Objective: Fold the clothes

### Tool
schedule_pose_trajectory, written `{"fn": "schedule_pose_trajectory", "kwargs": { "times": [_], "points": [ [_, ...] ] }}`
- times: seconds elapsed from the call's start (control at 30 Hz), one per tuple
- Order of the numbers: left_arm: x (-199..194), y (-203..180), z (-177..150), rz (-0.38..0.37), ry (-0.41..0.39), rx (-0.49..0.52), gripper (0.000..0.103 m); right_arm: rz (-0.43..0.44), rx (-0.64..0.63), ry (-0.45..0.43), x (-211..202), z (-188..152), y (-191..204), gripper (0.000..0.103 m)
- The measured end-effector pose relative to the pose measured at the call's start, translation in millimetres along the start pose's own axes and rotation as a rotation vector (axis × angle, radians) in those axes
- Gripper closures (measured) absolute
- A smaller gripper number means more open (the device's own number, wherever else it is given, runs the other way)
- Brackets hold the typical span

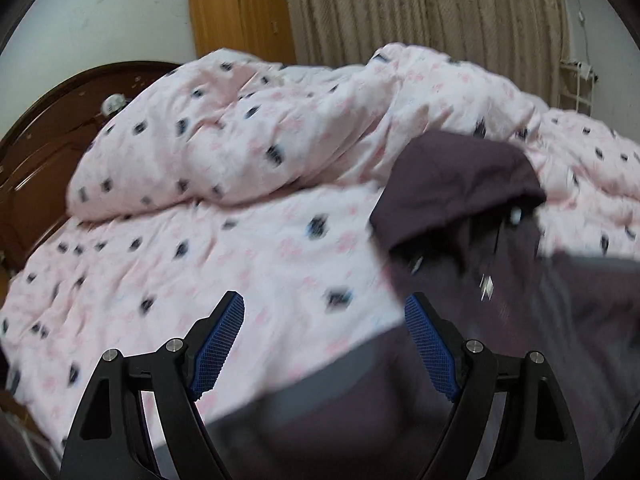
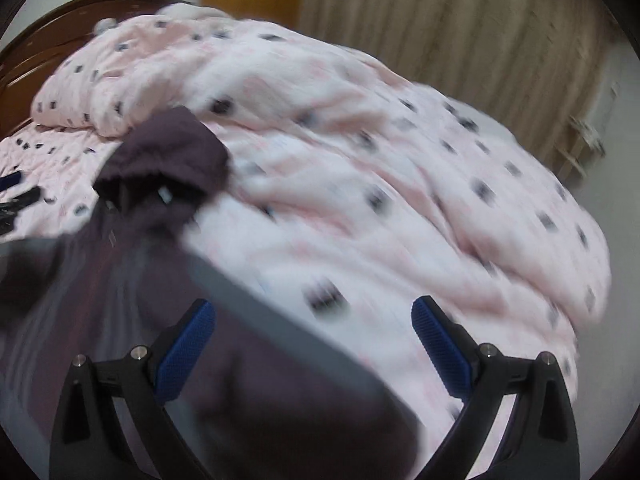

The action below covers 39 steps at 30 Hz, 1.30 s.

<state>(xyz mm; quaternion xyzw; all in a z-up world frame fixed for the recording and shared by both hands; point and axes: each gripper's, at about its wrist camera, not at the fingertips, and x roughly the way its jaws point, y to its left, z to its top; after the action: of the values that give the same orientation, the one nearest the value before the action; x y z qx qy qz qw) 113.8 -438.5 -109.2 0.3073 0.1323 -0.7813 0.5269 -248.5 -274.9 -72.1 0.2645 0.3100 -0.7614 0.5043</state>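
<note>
left hand-held gripper (image 1: 324, 312) gapes empty over the dark hooded jacket's (image 1: 460, 184) left edge on the bed (image 1: 200, 264) – right hand-held gripper (image 2: 314, 320) likewise wide, nothing held (frames blurred); a rushed pinch could snag the pink quilt (image 2: 360, 128) too.

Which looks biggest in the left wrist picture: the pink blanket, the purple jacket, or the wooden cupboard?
1. pink blanket
2. purple jacket, which is closest to the camera
3. wooden cupboard, far away, so it may really be bigger
</note>
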Motion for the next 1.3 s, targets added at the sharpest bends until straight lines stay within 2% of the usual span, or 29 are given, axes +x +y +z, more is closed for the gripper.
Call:
{"fn": "schedule_pose_trajectory", "kwargs": {
  "times": [0.1,0.23,0.3,0.4,0.47,0.57,0.6,0.63,0.67,0.7,0.73,0.8,0.9,1.3],
  "points": [
    [-10.7,9.9,-28.3,-0.006,0.043,-0.057,0.023,-0.064,0.096,0.038,-19.7,-44.3,-44.8,0.003],
    [-24.6,7.7,-51.4,0.015,0.048,-0.077,0.023,-0.029,0.351,0.075,-30.2,-101.9,-97.8,0.003],
    [-29.3,3.7,-57.1,0.017,0.031,-0.081,0.023,0.004,0.435,0.084,-25.9,-123.2,-109.4,0.003],
    [-30.4,-8.3,-62.9,0.013,0.017,-0.033,0.023,0.079,0.531,0.128,-6.8,-149.3,-117.7,0.003],
    [-28.8,-15.5,-65.3,0.012,0.013,-0.006,0.023,0.147,0.566,0.165,8.9,-158.2,-115.0,0.003],
    [-26.2,-20.6,-68.2,0.009,0.023,0.007,0.023,0.181,0.563,0.181,22.7,-159.2,-102.9,0.003],
    [-25.2,-21.0,-69.0,0.011,0.027,0.007,0.023,0.179,0.551,0.183,26.1,-158.4,-98.1,0.007],
    [-24.1,-21.2,-69.7,0.013,0.031,0.007,0.023,0.189,0.525,0.189,29.1,-157.2,-91.4,0.015],
    [-22.9,-20.9,-70.0,0.011,0.036,0.004,0.023,0.198,0.499,0.194,32.0,-156.0,-84.7,0.044],
    [-21.9,-20.4,-70.3,0.01,0.041,0.001,0.023,0.181,0.465,0.21,33.8,-154.3,-76.8,0.052],
    [-21.3,-19.6,-70.6,0.011,0.041,-0.001,0.023,0.163,0.431,0.224,35.5,-152.7,-69.0,0.053],
    [-20.5,-18.0,-71.0,0.014,0.043,-0.005,0.023,0.151,0.399,0.217,30.3,-150.4,-61.9,0.074],
    [-21.1,-15.1,-71.6,0.014,0.04,-0.012,0.023,0.127,0.397,0.199,18.2,-148.2,-63.2,0.077],
    [-27.3,-20.5,-71.3,0.005,0.017,0.017,0.023,-0.09,0.495,0.064,-27.0,-146.8,-110.1,0.079]
  ]
}}
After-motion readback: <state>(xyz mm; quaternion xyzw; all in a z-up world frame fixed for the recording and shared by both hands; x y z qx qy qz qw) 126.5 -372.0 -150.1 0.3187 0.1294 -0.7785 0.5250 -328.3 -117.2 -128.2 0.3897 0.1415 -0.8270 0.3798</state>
